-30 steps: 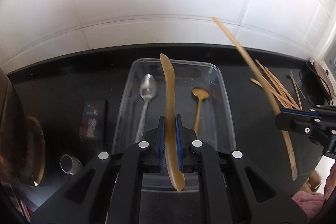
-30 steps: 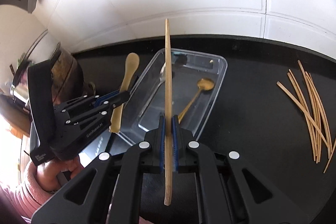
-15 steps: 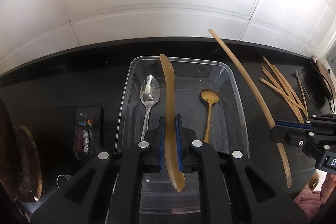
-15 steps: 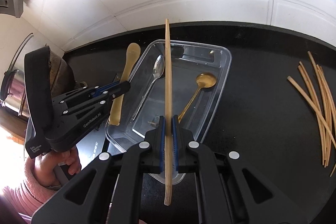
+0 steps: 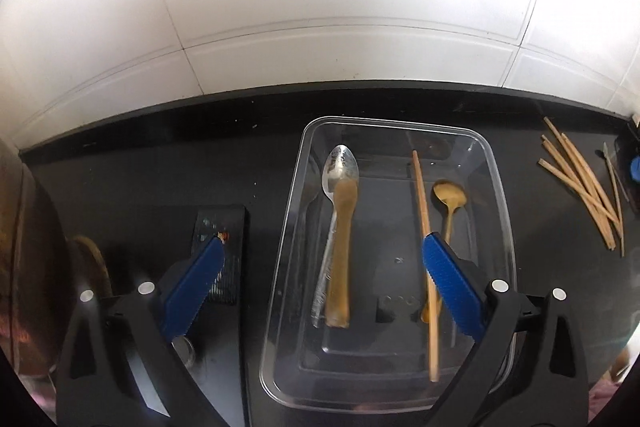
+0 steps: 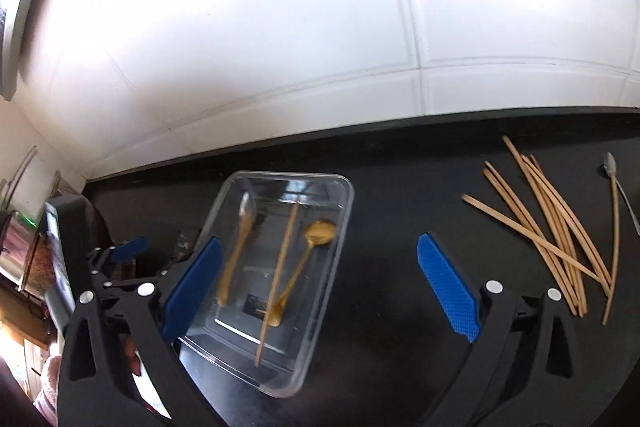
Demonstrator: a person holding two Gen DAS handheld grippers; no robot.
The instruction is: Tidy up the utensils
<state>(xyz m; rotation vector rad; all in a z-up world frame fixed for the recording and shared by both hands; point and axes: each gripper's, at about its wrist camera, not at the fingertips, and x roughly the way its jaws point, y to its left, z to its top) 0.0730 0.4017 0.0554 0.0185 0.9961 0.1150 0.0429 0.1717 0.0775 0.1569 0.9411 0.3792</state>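
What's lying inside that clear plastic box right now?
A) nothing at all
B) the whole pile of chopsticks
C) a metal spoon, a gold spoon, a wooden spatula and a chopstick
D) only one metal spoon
C: inside the clear box lie a metal spoon, a wooden spatula partly over it, a chopstick and a gold spoon; the chopstick pile sits outside on the counter.

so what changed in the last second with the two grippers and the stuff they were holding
Both let go. The left gripper, jaws opening, dropped the tan spatula into the clear tray, where it lies partly over the silver spoon. The right gripper, jaws opening too, released the chopstick into the tray beside the gold spoon. The tray, both spoons and the loose chopsticks on the counter stayed put.
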